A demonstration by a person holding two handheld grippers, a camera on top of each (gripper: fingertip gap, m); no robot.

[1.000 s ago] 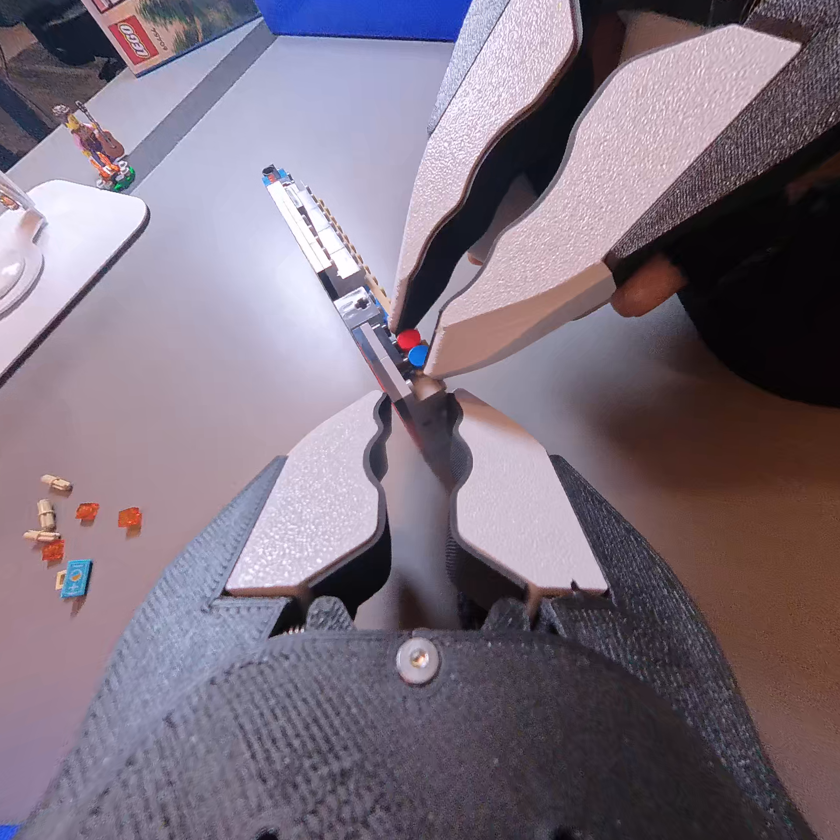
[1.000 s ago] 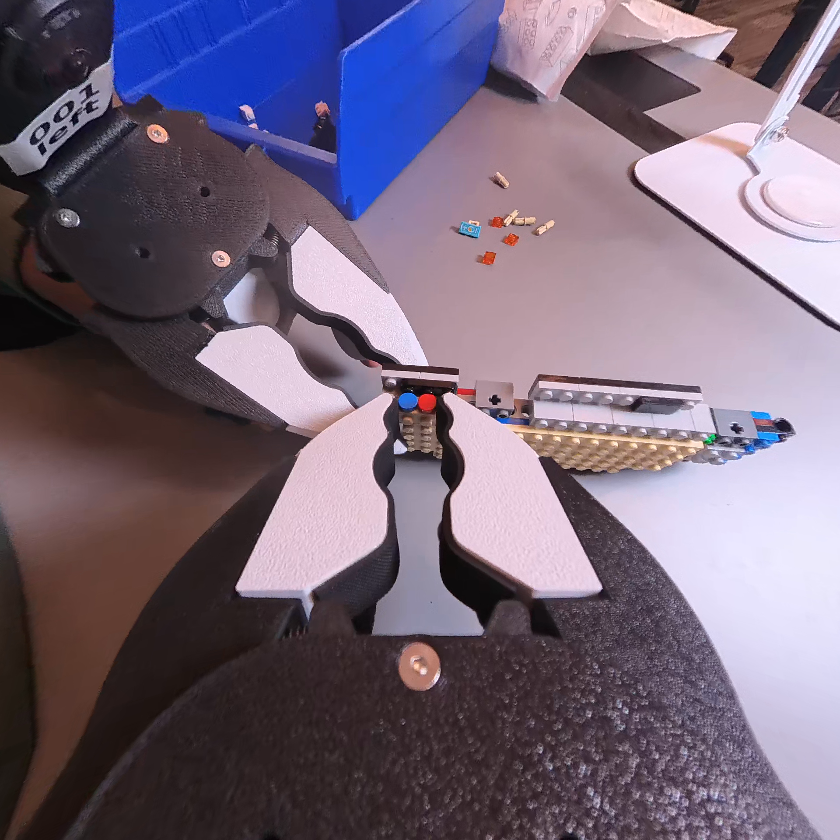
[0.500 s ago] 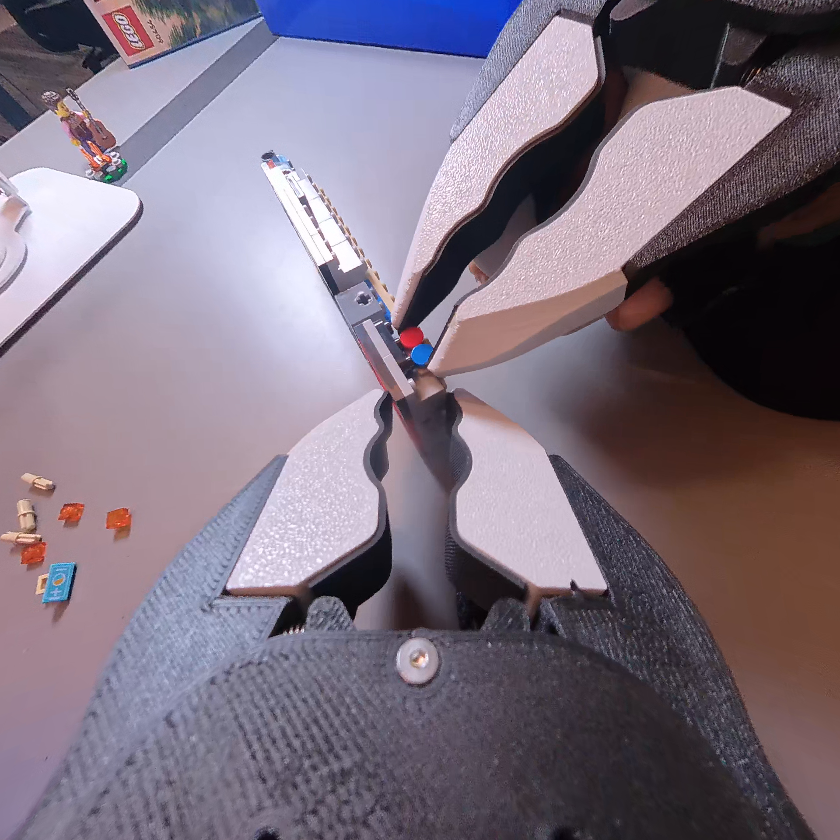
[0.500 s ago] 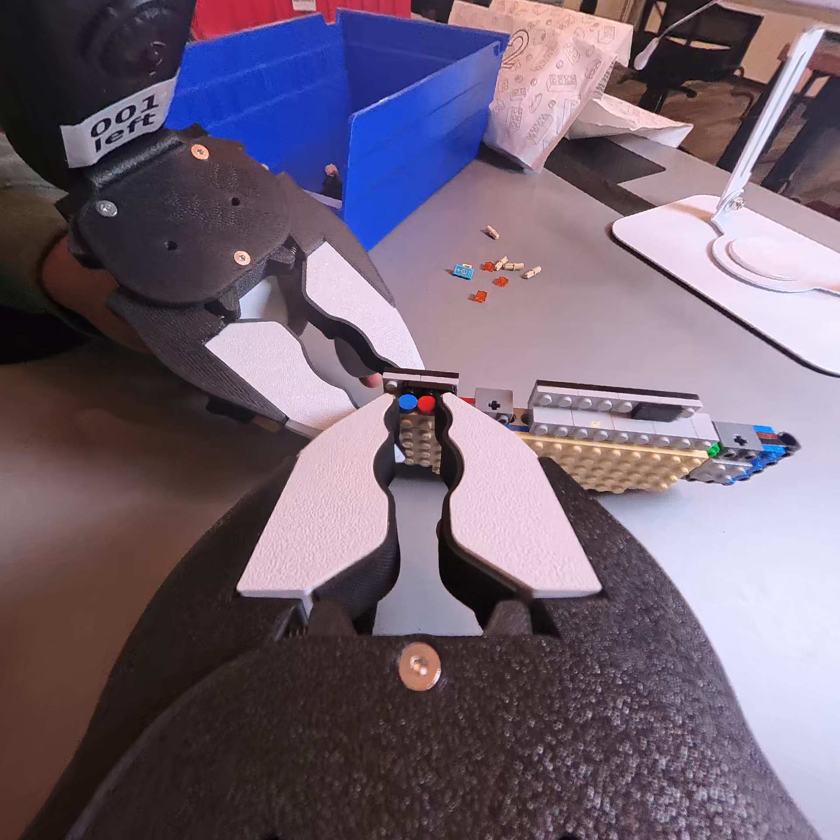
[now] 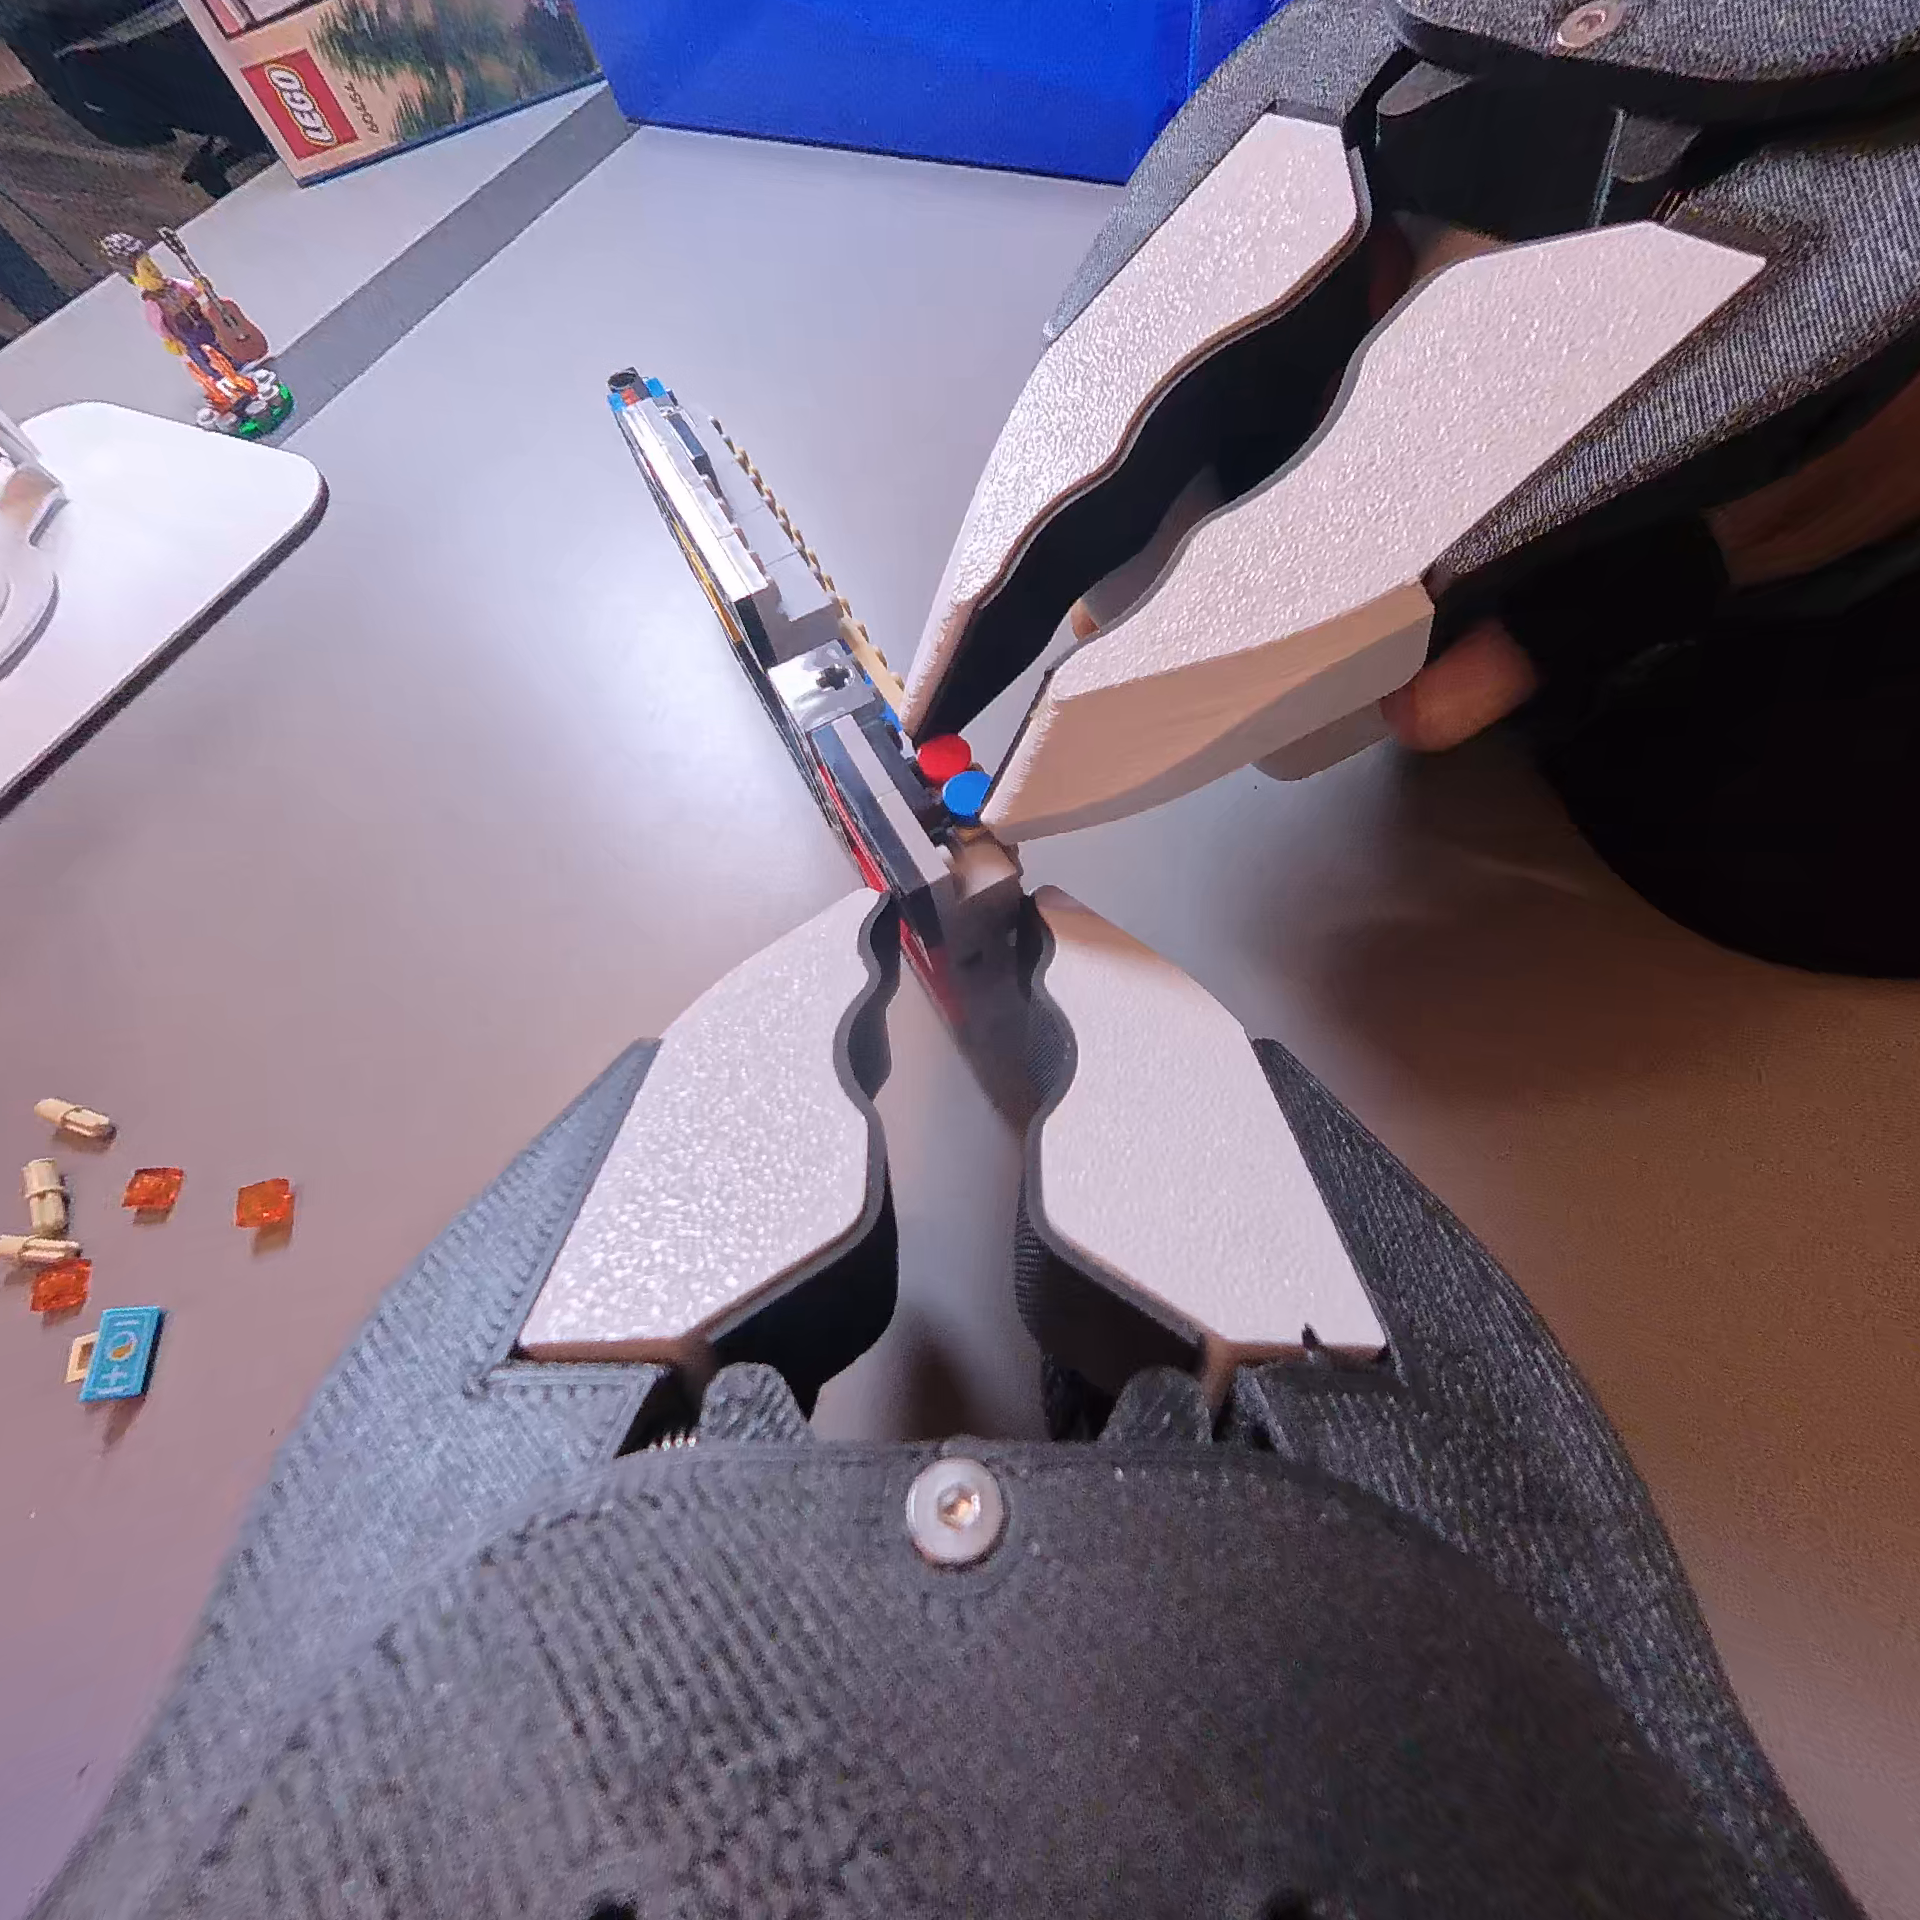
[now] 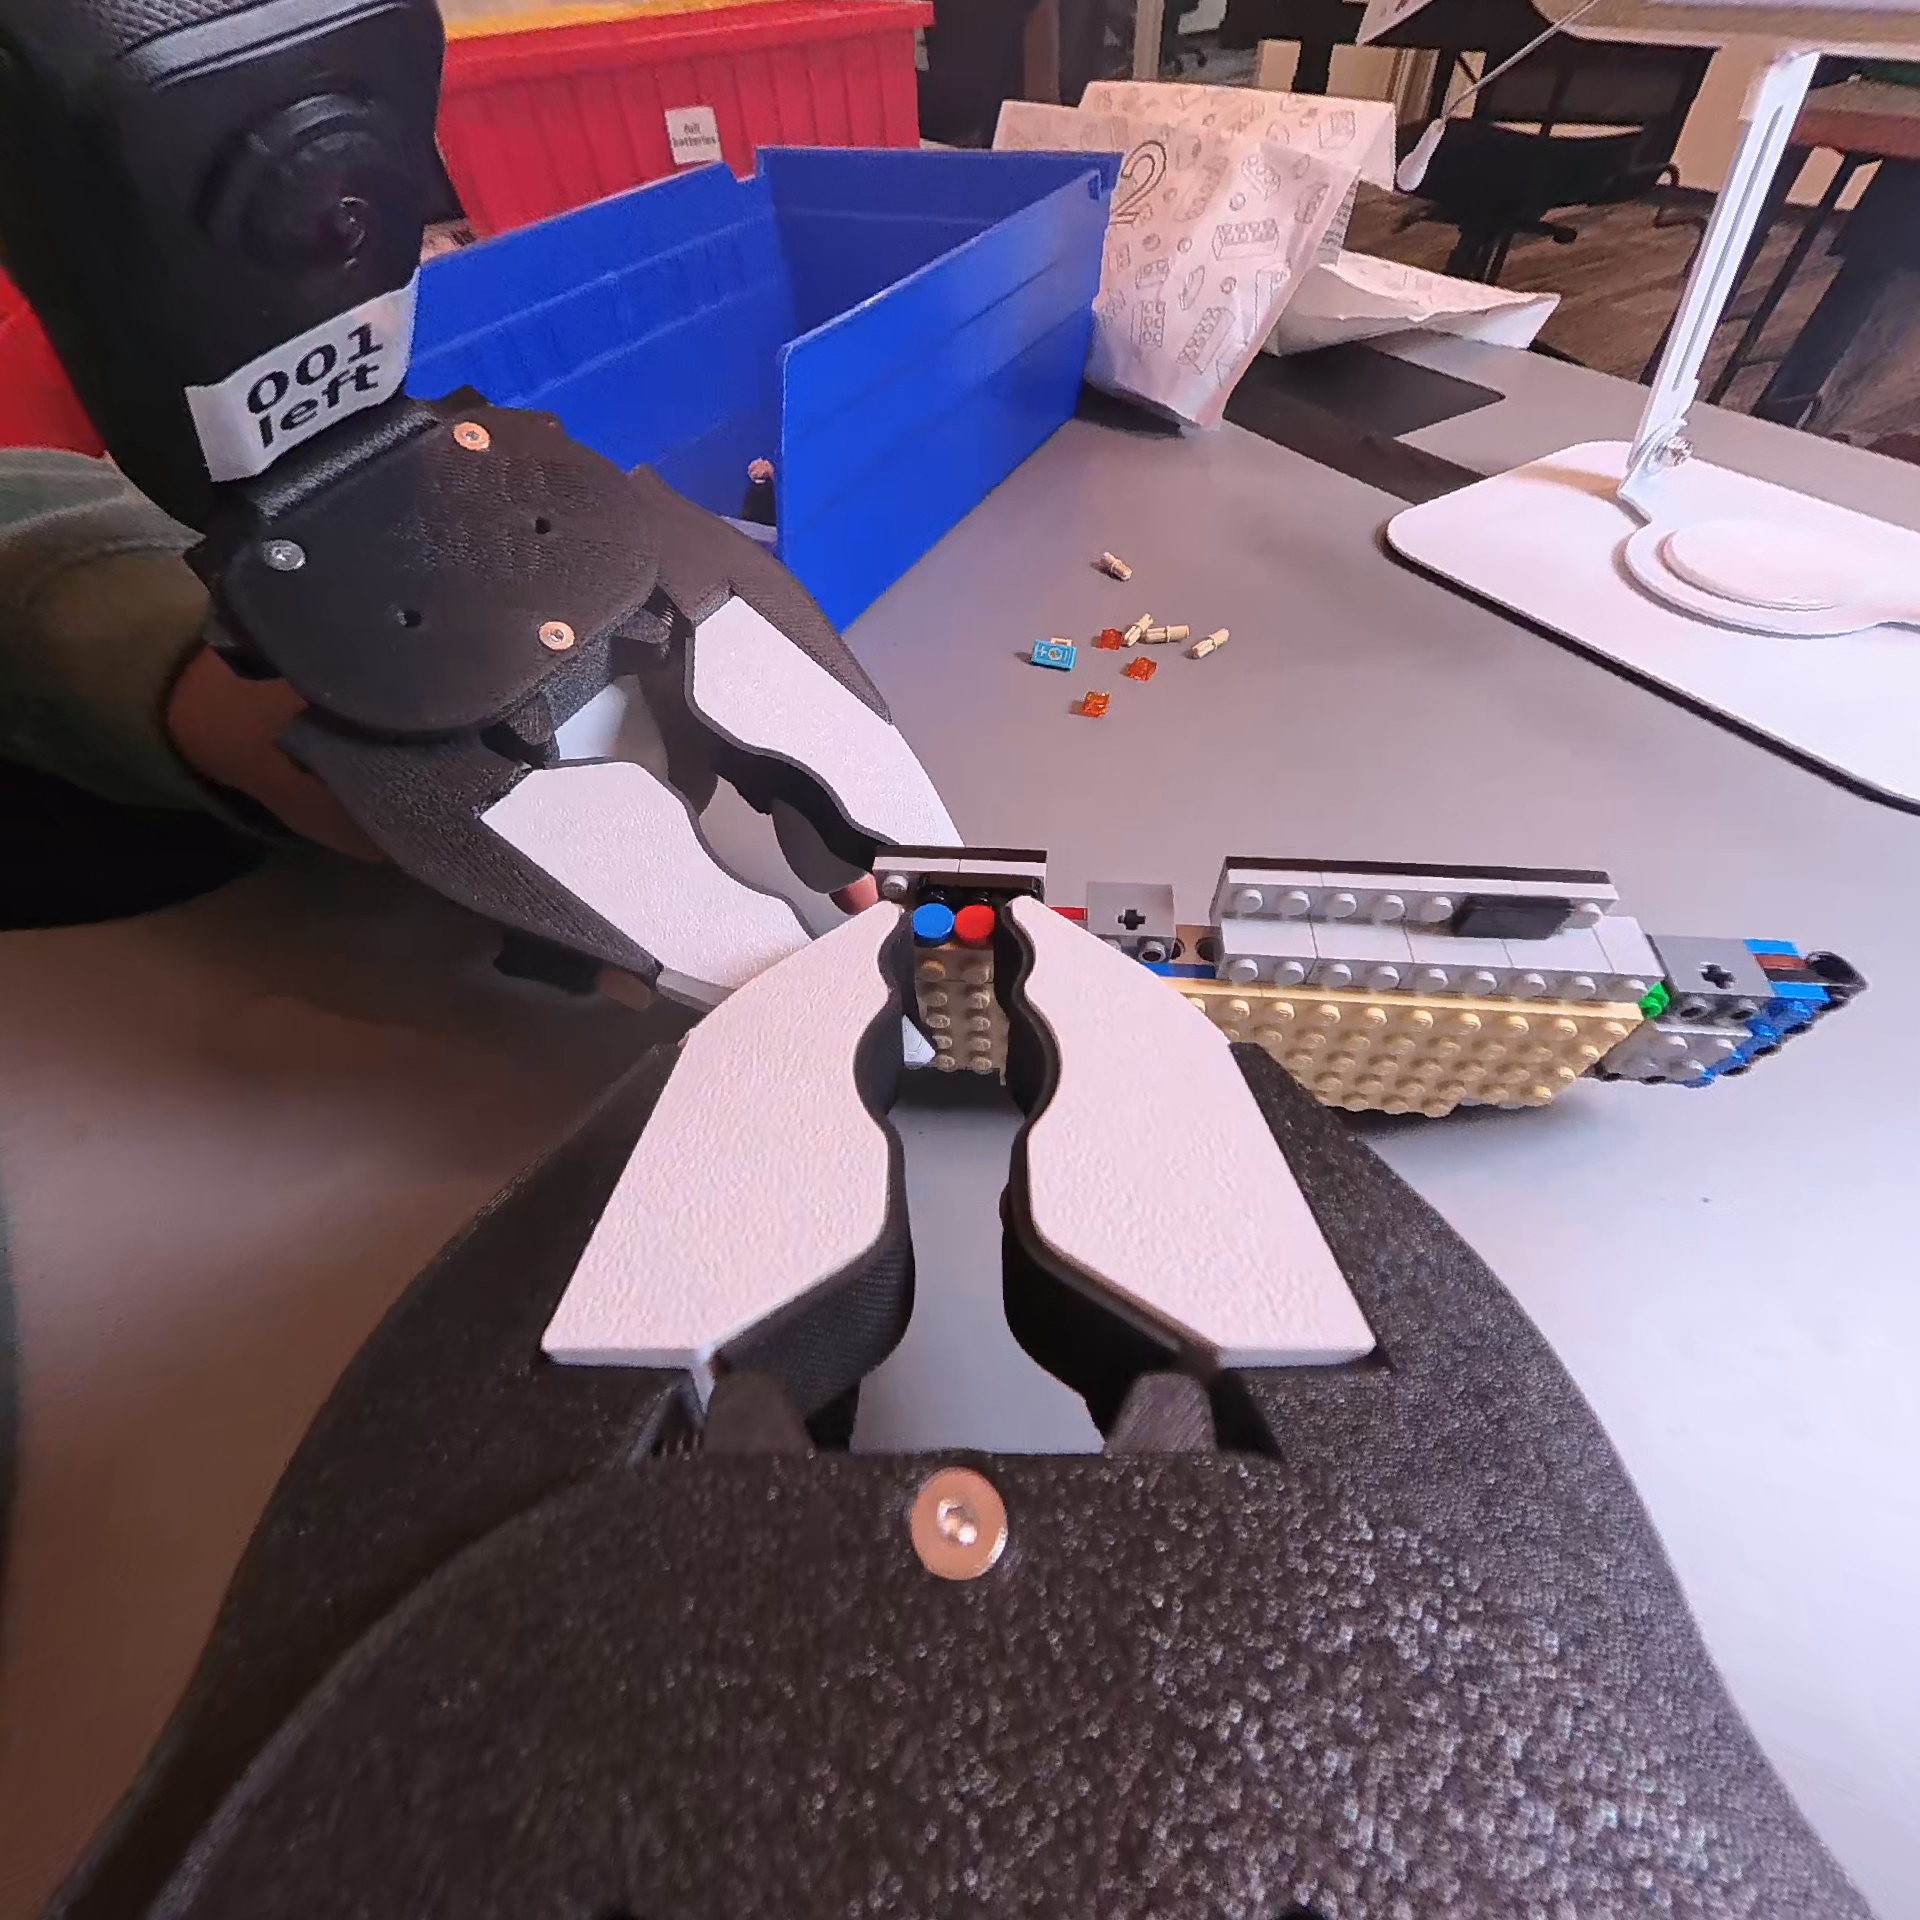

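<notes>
Grey desk (image 6: 1455, 779) carries my brick model (image 6: 1403, 987); both my left gripper (image 5: 956, 914) and right gripper (image 6: 951, 925) clamp its near end.

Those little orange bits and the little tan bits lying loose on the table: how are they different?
The orange pieces are flat, square and see-through, while the tan pieces are small opaque cylinders lying on their sides. The orange pieces glint in the light; the tan pieces look matt. Both kinds are tiny and lie loose in one cluster on the grey table, beside a blue tile and apart from the brick model.
</notes>
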